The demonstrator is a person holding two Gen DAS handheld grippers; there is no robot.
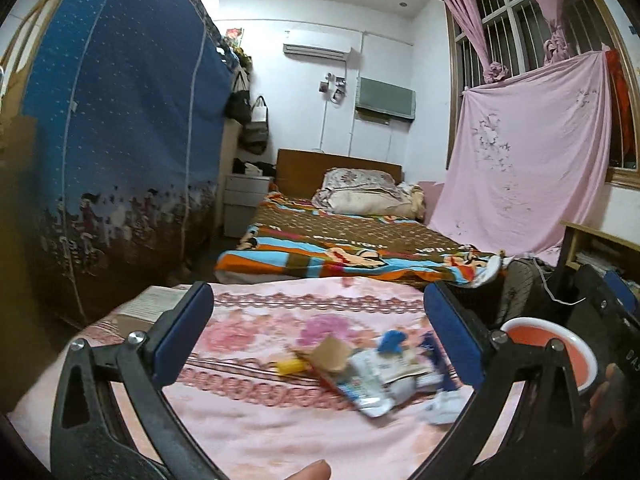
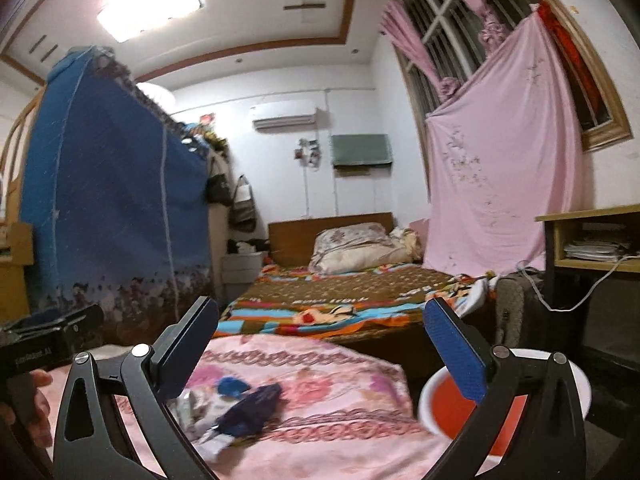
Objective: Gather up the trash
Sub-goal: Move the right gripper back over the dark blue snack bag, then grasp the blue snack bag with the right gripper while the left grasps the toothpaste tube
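A heap of trash lies on the pink floral cloth [image 1: 248,420]: a silver wrapper [image 1: 364,390], a brown paper scrap [image 1: 330,354], a yellow piece [image 1: 289,367], a blue cap [image 1: 392,340] and a dark blue wrapper [image 2: 252,410]. My left gripper [image 1: 318,338] is open and empty, held above the cloth just short of the heap. My right gripper [image 2: 322,350] is open and empty, above the cloth's right part. A red bin with a white rim [image 2: 444,404] stands off the cloth's right edge, also in the left wrist view [image 1: 556,348].
A bed with a colourful striped blanket [image 1: 340,248] lies beyond the cloth. A blue fabric wardrobe [image 1: 120,140] stands at left. A pink sheet [image 1: 532,148] hangs at right beside a wooden desk [image 2: 592,240]. A booklet [image 1: 148,302] lies at the cloth's far left corner.
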